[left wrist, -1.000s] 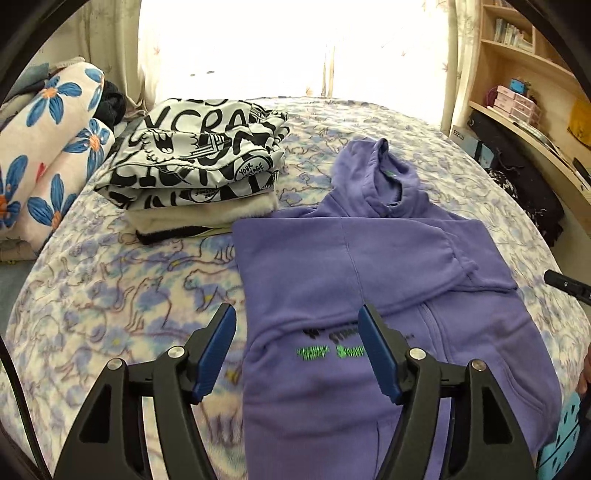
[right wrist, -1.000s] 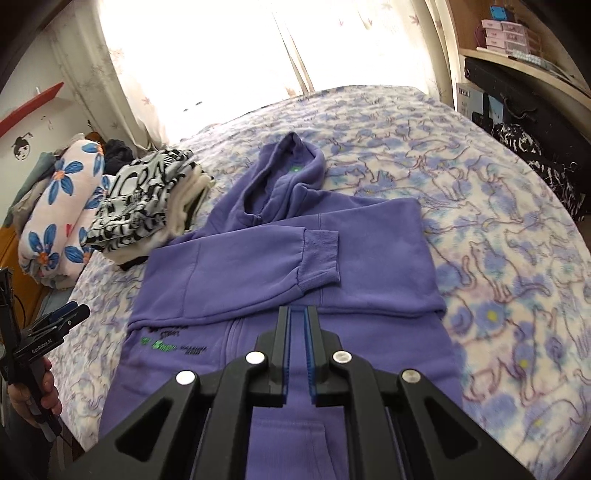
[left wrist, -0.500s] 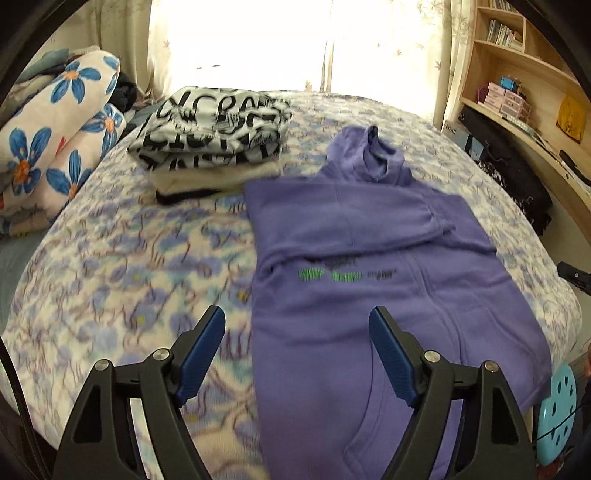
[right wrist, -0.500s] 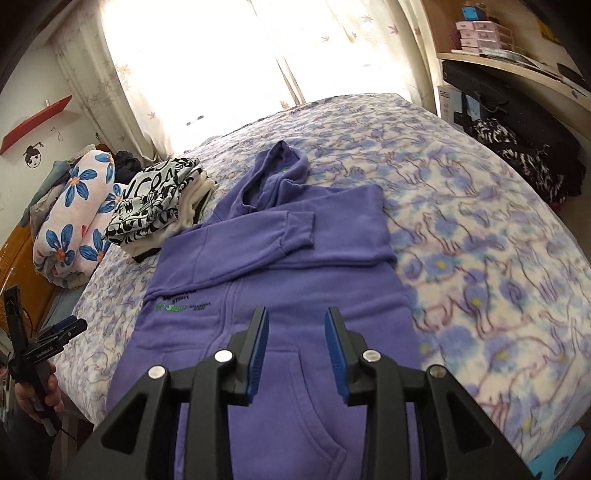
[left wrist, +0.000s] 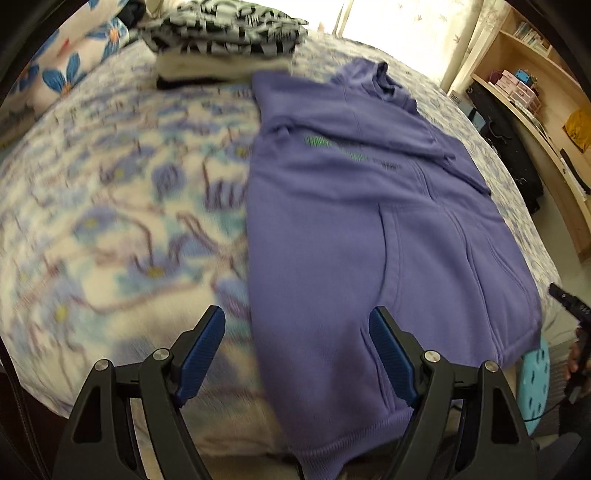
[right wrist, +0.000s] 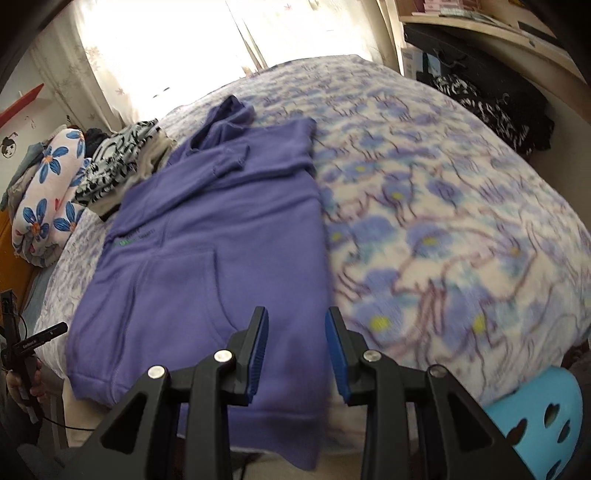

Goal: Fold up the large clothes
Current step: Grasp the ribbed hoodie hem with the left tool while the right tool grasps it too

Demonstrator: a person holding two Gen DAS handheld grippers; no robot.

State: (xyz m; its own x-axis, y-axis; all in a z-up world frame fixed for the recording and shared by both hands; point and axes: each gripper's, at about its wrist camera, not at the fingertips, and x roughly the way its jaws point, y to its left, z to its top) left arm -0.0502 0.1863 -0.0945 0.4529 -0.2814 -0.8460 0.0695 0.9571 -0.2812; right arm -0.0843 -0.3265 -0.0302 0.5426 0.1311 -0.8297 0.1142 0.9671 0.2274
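A purple hoodie lies face up on the bed, sleeves folded across the chest and hood at the far end. Its hem hangs over the near edge of the bed. My left gripper hovers above the hem's left corner, jaws wide open and empty. My right gripper hovers over the hem's right corner, jaws partly open, with nothing pressed between the pads. Each view catches the other gripper at its edge, in a hand.
A blue-patterned bedspread covers the bed. Folded black-and-white clothes and a floral bundle sit at the far left. A light-blue stool stands at the near edge. Wooden shelves line the right wall.
Both grippers have drawn back from the hoodie's chest to its hem and sunk lower. The right jaws went from shut to partly open. The left jaws widened a little.
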